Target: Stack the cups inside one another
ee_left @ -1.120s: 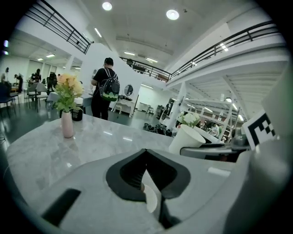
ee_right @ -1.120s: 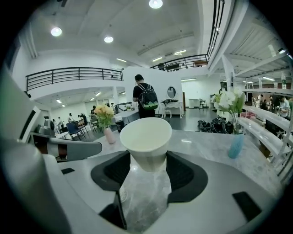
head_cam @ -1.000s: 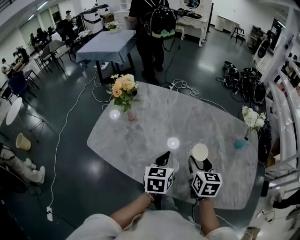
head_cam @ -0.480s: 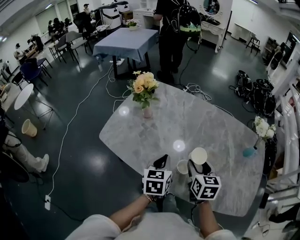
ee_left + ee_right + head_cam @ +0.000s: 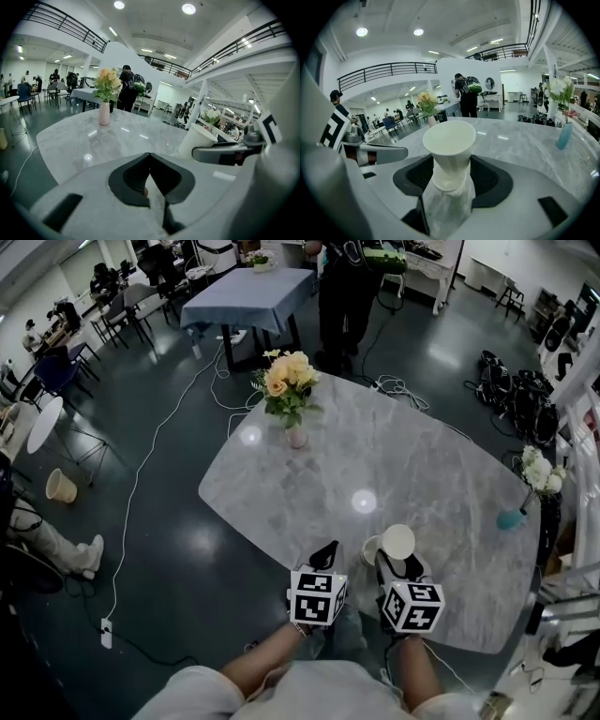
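Since a second ago the loose cup (image 5: 371, 549) has come out from behind my left gripper (image 5: 325, 559) — it now stands on the table (image 5: 281, 502) just beside the held cup (image 5: 398, 542). My right gripper (image 5: 397, 564) is clamped low on that one, creasing its wall. The left jaws are pressed together on nothing. Both cups look empty and aren't nested yet — lining them up seems next. The pink vase (image 5: 296, 436) holds flowers.

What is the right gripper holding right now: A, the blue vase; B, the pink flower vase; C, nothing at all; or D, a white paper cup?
D: in the right gripper view, the right gripper has its jaws closed on the white paper cup, whose open mouth points away from the camera.
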The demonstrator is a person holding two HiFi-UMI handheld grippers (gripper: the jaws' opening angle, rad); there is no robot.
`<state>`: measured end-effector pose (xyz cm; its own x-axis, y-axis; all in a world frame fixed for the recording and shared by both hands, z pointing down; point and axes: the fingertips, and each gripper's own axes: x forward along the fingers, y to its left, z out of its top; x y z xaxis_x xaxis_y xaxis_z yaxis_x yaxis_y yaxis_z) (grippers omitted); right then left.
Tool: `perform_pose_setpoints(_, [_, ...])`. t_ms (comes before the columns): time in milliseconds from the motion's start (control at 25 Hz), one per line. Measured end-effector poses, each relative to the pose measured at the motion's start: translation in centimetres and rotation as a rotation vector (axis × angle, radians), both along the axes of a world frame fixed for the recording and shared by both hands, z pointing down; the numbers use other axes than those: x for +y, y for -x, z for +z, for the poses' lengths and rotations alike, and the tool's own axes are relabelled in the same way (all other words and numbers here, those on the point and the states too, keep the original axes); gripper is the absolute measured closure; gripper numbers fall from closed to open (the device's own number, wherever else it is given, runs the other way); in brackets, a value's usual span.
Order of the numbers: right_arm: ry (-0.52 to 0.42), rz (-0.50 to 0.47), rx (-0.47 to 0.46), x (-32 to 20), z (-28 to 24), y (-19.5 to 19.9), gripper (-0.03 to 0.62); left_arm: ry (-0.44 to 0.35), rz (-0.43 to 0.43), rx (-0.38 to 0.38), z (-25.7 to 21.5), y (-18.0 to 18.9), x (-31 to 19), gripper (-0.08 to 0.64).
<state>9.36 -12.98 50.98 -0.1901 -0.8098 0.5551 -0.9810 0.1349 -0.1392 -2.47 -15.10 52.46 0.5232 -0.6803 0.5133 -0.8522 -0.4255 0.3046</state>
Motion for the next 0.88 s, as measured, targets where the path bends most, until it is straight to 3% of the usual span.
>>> perform_pose_setpoints(320, [0.034,-0.014,-0.029,0.7,1.4,0.9,0.368,0.058,0.01,-0.024,2.4,0.0,1.2,0.565])
perform_pose_setpoints(880, [0.066,-0.045,-0.008,0.5,2.5,1.7,0.368,0.082,0.008,-0.01,3.4,-0.2,0.5,0.565])
